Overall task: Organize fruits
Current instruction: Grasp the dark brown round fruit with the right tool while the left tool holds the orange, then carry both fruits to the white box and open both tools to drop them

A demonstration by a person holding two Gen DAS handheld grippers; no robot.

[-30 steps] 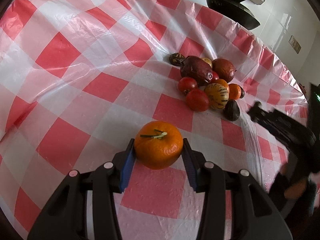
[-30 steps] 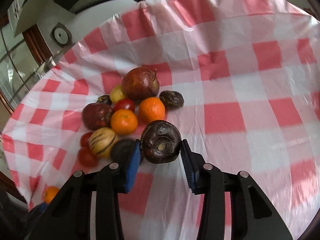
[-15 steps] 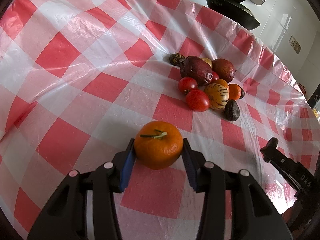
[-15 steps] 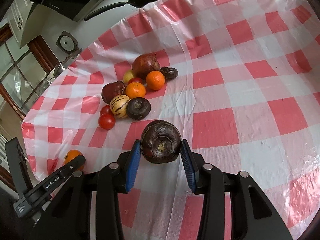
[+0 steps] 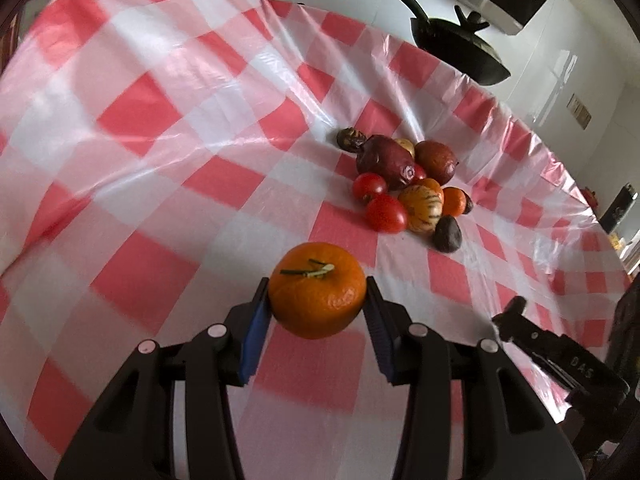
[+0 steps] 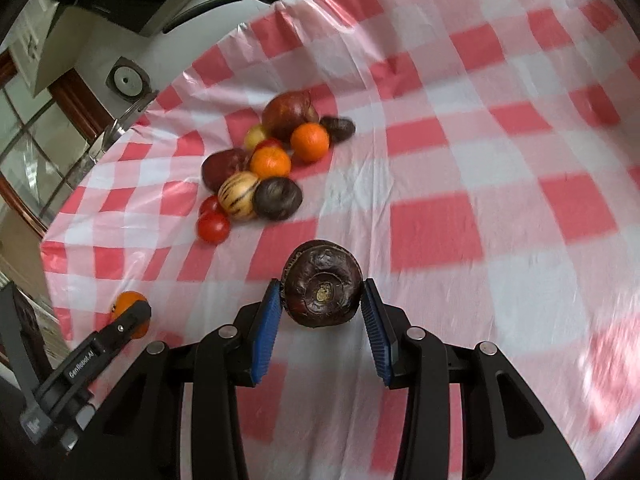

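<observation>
My left gripper (image 5: 317, 312) is shut on an orange tangerine (image 5: 317, 290) with a green stem, held above the checked tablecloth (image 5: 160, 120). My right gripper (image 6: 322, 314) is shut on a dark brown wrinkled fruit (image 6: 322, 283). A pile of fruit lies ahead: two red tomatoes (image 5: 385, 213), a striped yellow melon (image 5: 421, 207), dark red fruits (image 5: 385, 160), oranges (image 6: 310, 142) and dark fruits (image 6: 278, 198). The left gripper with its tangerine (image 6: 127, 308) shows at the lower left of the right wrist view. The right gripper's finger (image 5: 560, 354) shows at the lower right of the left wrist view.
A black pan (image 5: 460, 48) sits beyond the table's far edge, by a white wall. A window with a wooden frame (image 6: 24, 120) and a round metal object (image 6: 127, 78) lie past the table's left edge in the right wrist view.
The left gripper has lifted and tilted slightly, still holding the tangerine. The right gripper has pulled back from the pile with the dark fruit, then moved slightly closer again.
</observation>
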